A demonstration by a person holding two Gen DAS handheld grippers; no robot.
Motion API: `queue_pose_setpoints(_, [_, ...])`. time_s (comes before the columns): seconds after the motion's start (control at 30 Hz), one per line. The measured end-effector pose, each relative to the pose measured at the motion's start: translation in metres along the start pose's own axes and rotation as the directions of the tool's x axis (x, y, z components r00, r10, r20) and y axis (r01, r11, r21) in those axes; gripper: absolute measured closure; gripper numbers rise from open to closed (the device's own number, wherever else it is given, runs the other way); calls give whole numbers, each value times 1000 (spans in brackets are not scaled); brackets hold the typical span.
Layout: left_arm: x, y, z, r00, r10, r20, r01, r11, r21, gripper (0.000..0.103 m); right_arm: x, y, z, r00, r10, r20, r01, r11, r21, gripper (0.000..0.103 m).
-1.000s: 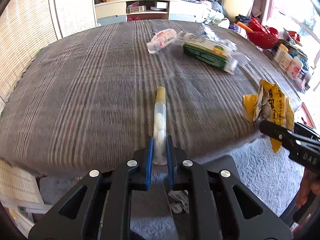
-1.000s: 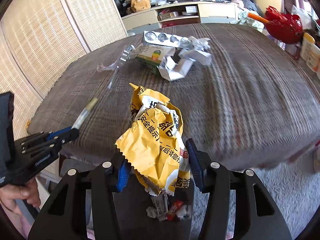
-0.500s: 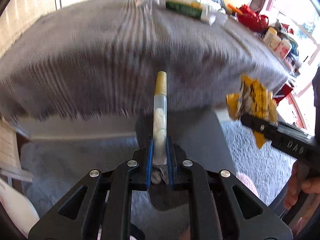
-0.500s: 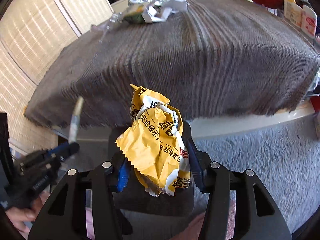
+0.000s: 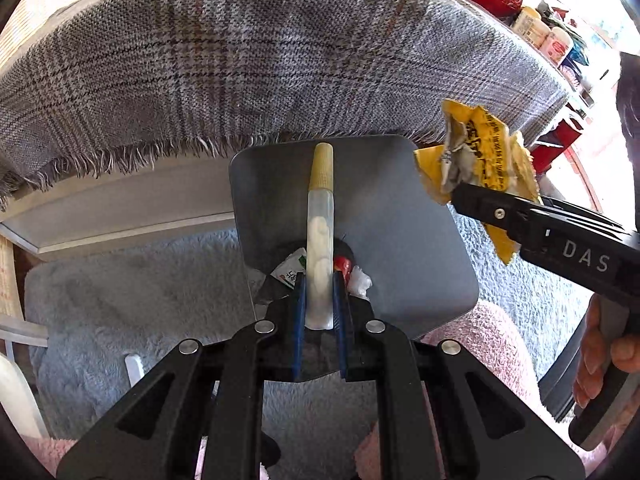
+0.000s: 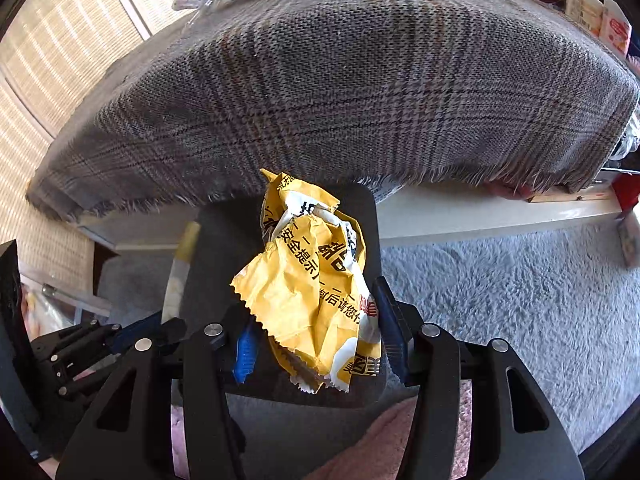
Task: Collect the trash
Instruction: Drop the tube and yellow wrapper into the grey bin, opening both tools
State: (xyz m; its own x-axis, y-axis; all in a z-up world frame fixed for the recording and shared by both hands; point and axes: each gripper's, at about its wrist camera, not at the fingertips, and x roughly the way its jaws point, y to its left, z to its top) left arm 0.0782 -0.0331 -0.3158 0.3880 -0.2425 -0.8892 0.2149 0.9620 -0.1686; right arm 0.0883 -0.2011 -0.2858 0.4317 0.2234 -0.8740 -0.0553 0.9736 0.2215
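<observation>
Trash here is two pieces held above a grey bin (image 5: 420, 264) on the pale rug (image 6: 520, 300), near the table's plaid cloth (image 5: 240, 60). The bin holds scraps, white and red among them. The right claw (image 6: 316, 336) grips a crumpled yellow wrapper (image 6: 312, 280), long axis upright. The left claw (image 5: 319, 296), nearly closed, pinches a clear tube (image 5: 319, 240), its tan cap pointing away toward the table.

A grey plaid cloth (image 6: 360, 92) with a frayed fringe drapes the tabletop (image 5: 120, 216); shaggy grey carpet (image 6: 500, 300) below, woven blinds (image 6: 52, 52) behind.
</observation>
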Motion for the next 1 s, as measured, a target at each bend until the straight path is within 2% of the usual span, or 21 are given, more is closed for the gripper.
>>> queue_pose_setpoints(0.1, [-2, 1, 4, 1000, -12, 13, 12, 1000, 0, 91, -3, 3, 2, 1000, 14, 9, -14, 1000, -3, 48])
queue_pose_setpoints(0.2, [-3, 2, 1, 1000, -12, 13, 12, 1000, 1, 89, -5, 5, 5, 1000, 27, 14, -27, 1000, 6, 41])
queue_pose_setpoints(0.27, [-6, 3, 4, 1000, -6, 15, 6, 1000, 2, 79, -6, 6, 7, 999, 25, 21, -25, 1000, 8, 38])
queue_pose_setpoints(0.3, [-9, 3, 6, 1000, -2, 19, 2, 1000, 1, 69, -7, 6, 7, 1000, 21, 21, -21, 1000, 10, 37])
queue_pose_setpoints(0.33, [-10, 4, 7, 1000, 1, 25, -1, 1000, 1, 64, -7, 5, 8, 1000, 17, 22, -17, 1000, 12, 35])
queue_pose_setpoints(0.5, [-13, 5, 9, 999, 10, 37, -10, 1000, -2, 44, -9, -1, 9, 1000, -6, 30, 5, 1000, 31, 19])
queue_pose_setpoints(0.57, [-13, 6, 8, 999, 14, 35, -15, 1000, 2, 41, -11, -4, 10, 999, -18, 37, 16, 999, 40, 10])
queue_pose_setpoints(0.6, [-13, 5, 8, 999, 19, 38, -19, 1000, 4, 36, -11, -6, 10, 999, -24, 40, 23, 999, 45, 8])
queue_pose_setpoints(0.73, [-16, 6, 10, 996, 60, 61, -60, 998, 6, 9, -11, -15, 11, 998, -39, 40, 36, 997, 67, 3])
queue_pose_setpoints(0.9, [-17, 11, 12, 990, 122, 73, -123, 992, 4, 8, -13, -24, 12, 999, -20, 40, 15, 994, 106, 3])
queue_pose_setpoints(1.0, [-20, 12, 15, 988, 134, 71, -134, 991, 0, 8, -21, -28, 16, 998, -3, 58, -4, 993, 117, 3])
